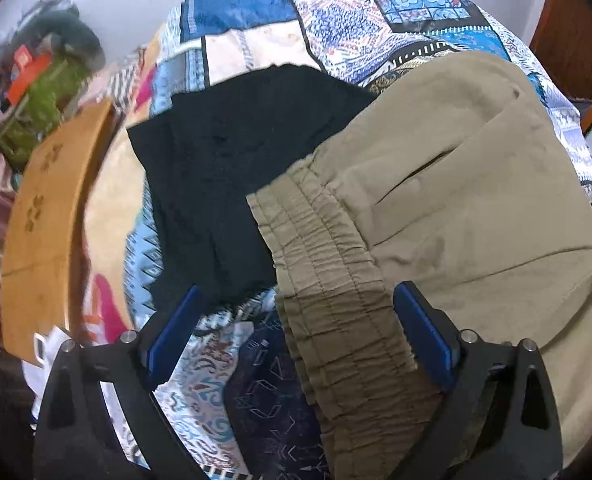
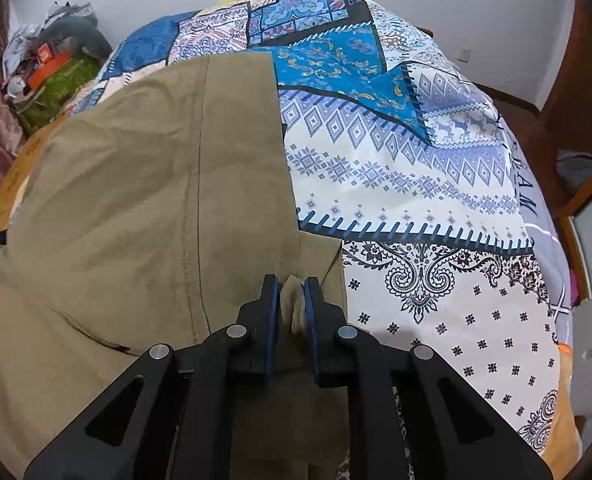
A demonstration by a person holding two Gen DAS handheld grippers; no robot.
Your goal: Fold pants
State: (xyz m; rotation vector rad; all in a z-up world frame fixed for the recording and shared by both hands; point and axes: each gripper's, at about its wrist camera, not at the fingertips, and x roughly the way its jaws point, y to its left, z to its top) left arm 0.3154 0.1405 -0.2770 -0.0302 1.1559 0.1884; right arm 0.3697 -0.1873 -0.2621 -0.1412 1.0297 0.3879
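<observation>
Left gripper: the black two-finger left gripper with blue pads (image 1: 296,320) hangs with jaws spread wide over the near-left end of the pants; the elastic band lies between the pads, which do not press on it.
Waistband: the gathered, ribbed khaki waistband (image 1: 328,280) runs from the middle of the left view toward the near edge, partly lying over a flat black garment (image 1: 232,168).
Pants: the khaki cotton pants (image 2: 136,184) lie spread on the blue-and-white patchwork-print bedspread (image 2: 416,184), left of the bed's middle, stretching away to the far side.
Right gripper: the black right gripper with blue pads (image 2: 292,308) has its jaws pressed together, pinching a small ridge of khaki cloth at the pants' near-right edge.
Progress: early, by my reading; one corner is gripped, the waistband side is not yet taken, and no fold line shows.
Left to do: grip the waistband, lift, fold over, smooth.
Hidden: the leg ends are cut off at the far side; whether the pants are already halved lengthwise I cannot tell.
Hard to make out: the clutter at the far left is blurred.
</observation>
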